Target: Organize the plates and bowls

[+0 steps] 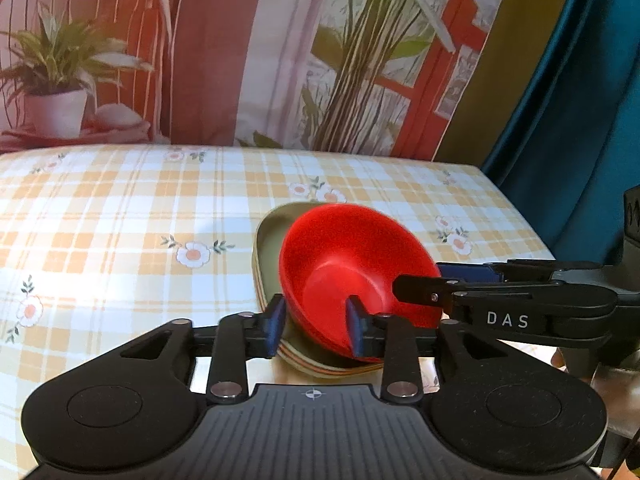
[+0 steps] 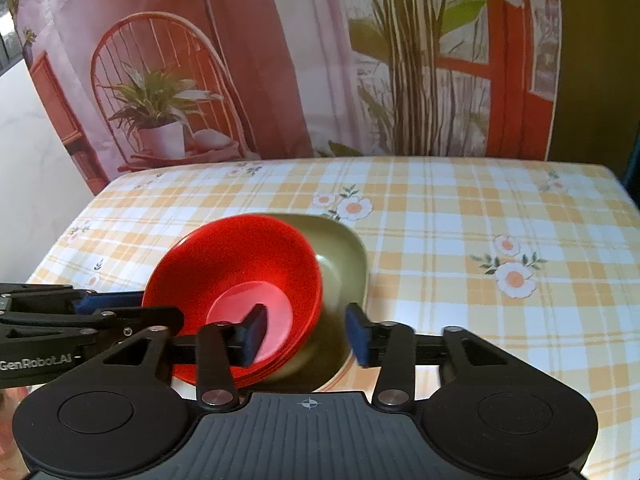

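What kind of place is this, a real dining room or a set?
Likely a staged tabletop set: a table with a checked floral tablecloth, a printed backdrop of a chair and plants behind it, and red bowls stacked on a green plate.

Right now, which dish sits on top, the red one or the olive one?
The red bowl sits on top, tilted inside the olive-green square plate, which lies beneath it on the tablecloth.

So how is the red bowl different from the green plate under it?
The red bowl is round and deep; the green plate is squarish with rounded corners and shallow. The red bowl sits tilted, while the green plate lies flat on the tablecloth. The red bowl is on top; the green plate tops a stack beneath it. Both are plain, one colour and empty.
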A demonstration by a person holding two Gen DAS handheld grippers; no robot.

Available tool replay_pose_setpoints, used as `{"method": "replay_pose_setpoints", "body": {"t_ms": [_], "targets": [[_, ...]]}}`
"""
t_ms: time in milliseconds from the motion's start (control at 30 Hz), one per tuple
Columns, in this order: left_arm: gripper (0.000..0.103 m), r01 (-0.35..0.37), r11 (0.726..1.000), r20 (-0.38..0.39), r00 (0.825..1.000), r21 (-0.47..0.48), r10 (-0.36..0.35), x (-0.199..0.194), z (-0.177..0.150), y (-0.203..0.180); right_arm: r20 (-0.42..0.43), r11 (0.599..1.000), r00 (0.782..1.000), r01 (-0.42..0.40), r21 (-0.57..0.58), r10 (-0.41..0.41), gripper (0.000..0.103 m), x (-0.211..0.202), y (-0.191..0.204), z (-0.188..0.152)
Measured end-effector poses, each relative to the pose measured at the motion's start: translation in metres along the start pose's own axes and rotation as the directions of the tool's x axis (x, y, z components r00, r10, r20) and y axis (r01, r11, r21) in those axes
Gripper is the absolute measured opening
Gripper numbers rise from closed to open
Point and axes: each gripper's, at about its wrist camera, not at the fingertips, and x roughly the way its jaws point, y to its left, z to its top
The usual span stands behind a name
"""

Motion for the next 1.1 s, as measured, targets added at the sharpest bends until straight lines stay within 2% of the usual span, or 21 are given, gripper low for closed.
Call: {"method": "replay_pose_setpoints", "body": {"t_ms": [67, 133, 200, 400, 500, 567, 633, 700, 833, 933, 1100], "targets": [[0.040, -0.007, 1.000, 0.018, 1.000, 0.011, 0.006, -0.006, 0.001, -0.002, 0.014, 1.000, 1.000, 0.002, 0.003, -0.002, 0.055, -0.005, -0.001, 0.002], [0.046, -0.023, 0.999, 0.035, 0.999, 0.028, 0.022, -0.011, 0.003, -0.006, 0.021, 1.000, 1.000, 0.007, -0.012, -0.007, 0.068, -0.011, 0.000, 0.004], [0.049, -0.039, 0.999, 0.049, 0.998, 0.034, 0.037, -0.016, 0.004, -0.008, 0.029, 0.999, 0.999, 0.025, -0.040, -0.024, 0.070, -0.017, 0.001, 0.006], [0.060, -0.066, 0.997, 0.095, 0.994, 0.046, 0.062, -0.034, 0.009, -0.012, 0.090, 0.996, 0.994, 0.071, -0.044, -0.067, 0.093, -0.044, 0.001, 0.015], [0.069, -0.077, 0.995, 0.122, 0.990, 0.067, 0.068, -0.047, 0.012, -0.018, 0.128, 0.996, 0.989, 0.082, -0.045, -0.075, 0.103, -0.060, 0.004, 0.019], [0.075, -0.096, 0.992, 0.149, 0.985, 0.086, 0.082, -0.058, 0.014, -0.022, 0.145, 0.996, 0.986, 0.084, -0.041, -0.077, 0.102, -0.069, 0.005, 0.022], [0.089, -0.122, 0.988, 0.179, 0.978, 0.092, 0.104, -0.071, 0.015, -0.025, 0.156, 0.996, 0.985, 0.082, -0.032, -0.076, 0.103, -0.078, 0.006, 0.023], [0.098, -0.133, 0.988, 0.220, 0.969, 0.081, 0.113, -0.085, 0.015, -0.025, 0.166, 0.996, 0.983, 0.083, -0.026, -0.077, 0.103, -0.087, 0.008, 0.024], [0.103, -0.159, 0.985, 0.267, 0.954, 0.063, 0.137, -0.111, 0.017, -0.025, 0.196, 0.993, 0.975, 0.112, -0.031, -0.104, 0.103, -0.105, 0.014, 0.026], [0.103, -0.185, 0.982, 0.293, 0.942, 0.039, 0.165, -0.131, 0.021, -0.023, 0.230, 0.987, 0.963, 0.156, -0.038, -0.143, 0.103, -0.121, 0.022, 0.029], [0.103, -0.199, 0.980, 0.329, 0.926, 0.007, 0.186, -0.163, 0.025, -0.023, 0.287, 0.988, 0.950, 0.147, -0.050, -0.126, 0.103, -0.154, 0.035, 0.032]]}}
